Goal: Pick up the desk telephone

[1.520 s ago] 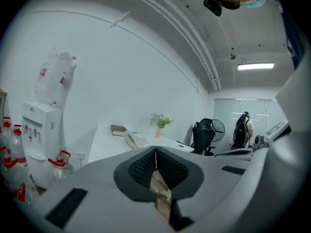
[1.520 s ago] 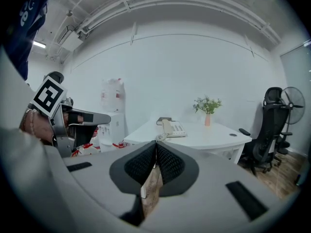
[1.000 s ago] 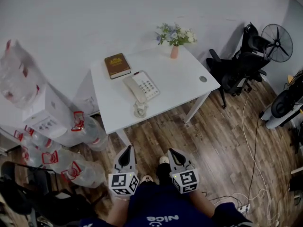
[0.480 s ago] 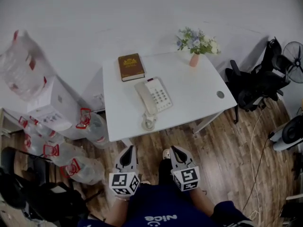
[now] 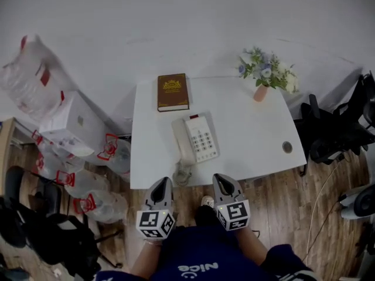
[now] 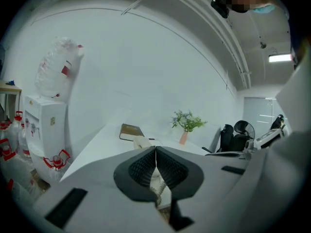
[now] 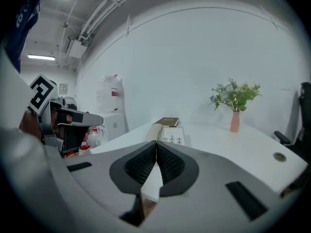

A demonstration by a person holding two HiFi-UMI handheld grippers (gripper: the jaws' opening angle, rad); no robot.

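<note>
The cream desk telephone point(image 5: 196, 139), its handset cradled along the left side and a coiled cord trailing from it, lies mid-tabletop point(image 5: 252, 133) near a brown book point(image 5: 173, 92). The left tool point(image 5: 163, 182) and right tool point(image 5: 220, 179) are both pressed together and empty.

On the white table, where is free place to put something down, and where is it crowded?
The widest bare patch lies between the telephone, the pink vase and the cable hole. A narrower strip runs along the left edge of the table, below the brown book. Crowded: the middle, where book, telephone and its coiled cord line up.
</note>
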